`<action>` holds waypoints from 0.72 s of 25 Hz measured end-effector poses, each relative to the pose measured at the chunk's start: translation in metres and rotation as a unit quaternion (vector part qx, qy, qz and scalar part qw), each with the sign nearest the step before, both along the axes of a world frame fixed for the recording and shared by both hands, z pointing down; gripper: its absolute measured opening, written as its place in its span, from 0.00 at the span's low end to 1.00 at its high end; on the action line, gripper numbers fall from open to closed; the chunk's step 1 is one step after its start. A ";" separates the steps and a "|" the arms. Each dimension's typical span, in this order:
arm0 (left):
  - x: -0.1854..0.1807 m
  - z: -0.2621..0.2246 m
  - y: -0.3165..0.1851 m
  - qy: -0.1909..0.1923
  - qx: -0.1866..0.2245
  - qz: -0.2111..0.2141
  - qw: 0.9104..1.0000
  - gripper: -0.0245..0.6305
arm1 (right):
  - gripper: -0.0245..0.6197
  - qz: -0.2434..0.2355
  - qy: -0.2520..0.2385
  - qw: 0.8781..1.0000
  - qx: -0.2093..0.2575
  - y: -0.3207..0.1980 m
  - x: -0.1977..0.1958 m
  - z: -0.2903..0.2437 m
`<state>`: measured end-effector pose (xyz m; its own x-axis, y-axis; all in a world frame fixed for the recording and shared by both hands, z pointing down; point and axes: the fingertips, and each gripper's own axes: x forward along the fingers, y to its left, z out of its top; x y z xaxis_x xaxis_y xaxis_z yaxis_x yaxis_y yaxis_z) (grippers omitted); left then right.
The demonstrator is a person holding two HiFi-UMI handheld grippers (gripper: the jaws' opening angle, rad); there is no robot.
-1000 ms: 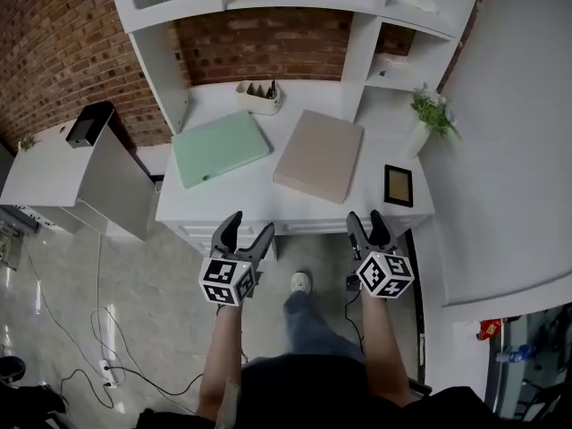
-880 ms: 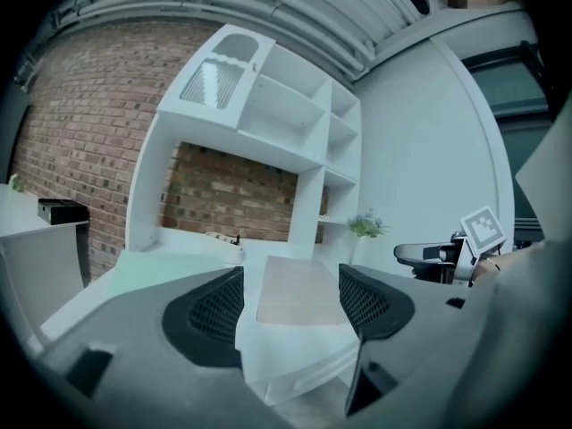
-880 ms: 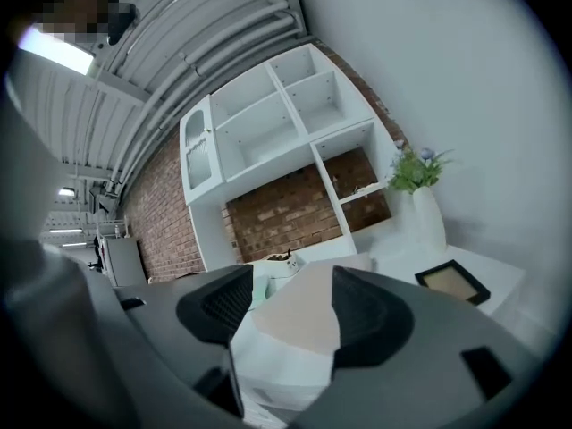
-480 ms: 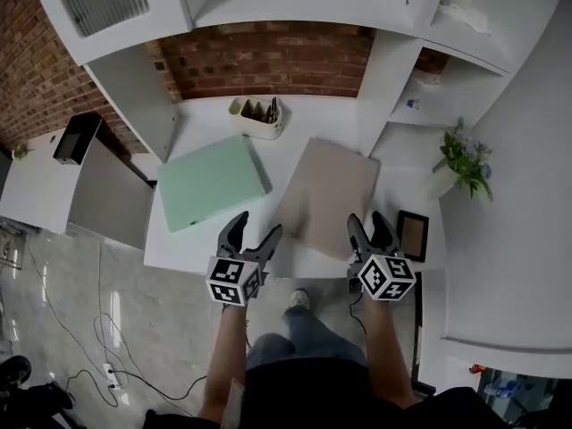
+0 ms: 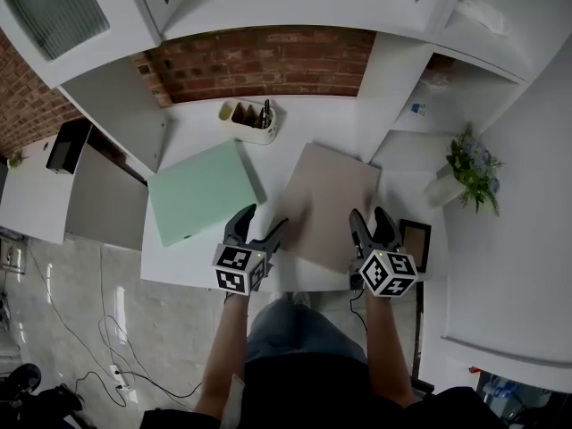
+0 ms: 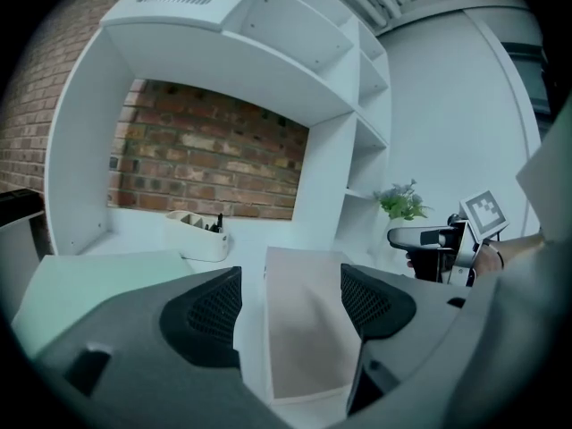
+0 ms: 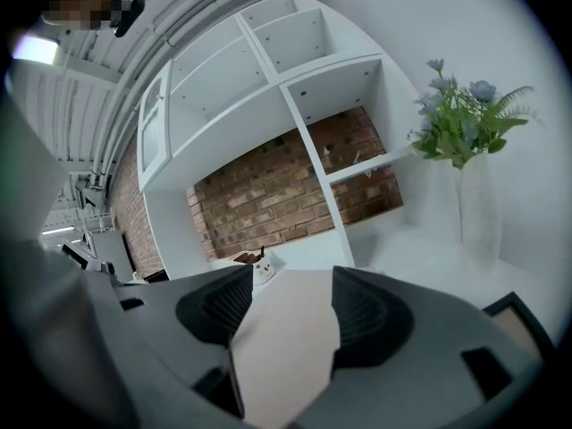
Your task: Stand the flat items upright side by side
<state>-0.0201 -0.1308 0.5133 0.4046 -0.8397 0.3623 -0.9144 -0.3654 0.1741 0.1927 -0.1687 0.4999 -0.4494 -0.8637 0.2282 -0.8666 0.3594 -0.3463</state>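
No words, numbers or brand names can be read anywhere on the desk, the shelves or the things lying on them. The only printed marks are the black-and-white square patterns on the left cube (image 5: 239, 269) of the left gripper (image 5: 266, 219) and on the right cube (image 5: 388, 273) of the right gripper (image 5: 368, 214). They are blocky codes, not letters or digits.
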 end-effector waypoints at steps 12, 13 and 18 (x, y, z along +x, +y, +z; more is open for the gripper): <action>0.030 0.045 -0.069 -0.001 -0.132 0.083 0.988 0.53 | 0.47 0.035 0.005 0.995 -0.089 -0.031 0.018 0.034; 0.032 0.051 -0.074 0.002 -0.146 0.087 0.985 0.53 | 0.48 0.034 0.005 0.994 -0.104 -0.033 0.018 0.042; 0.041 0.080 -0.092 0.009 -0.209 0.097 0.973 0.53 | 0.52 0.026 -0.003 0.984 -0.179 -0.035 0.017 0.083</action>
<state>0.0207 -0.2228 0.5930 0.5501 -0.5272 0.6477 -0.8307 -0.4247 0.3599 0.2096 -0.2041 0.5834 -0.4086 -0.7509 0.5188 -0.8780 0.1683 -0.4481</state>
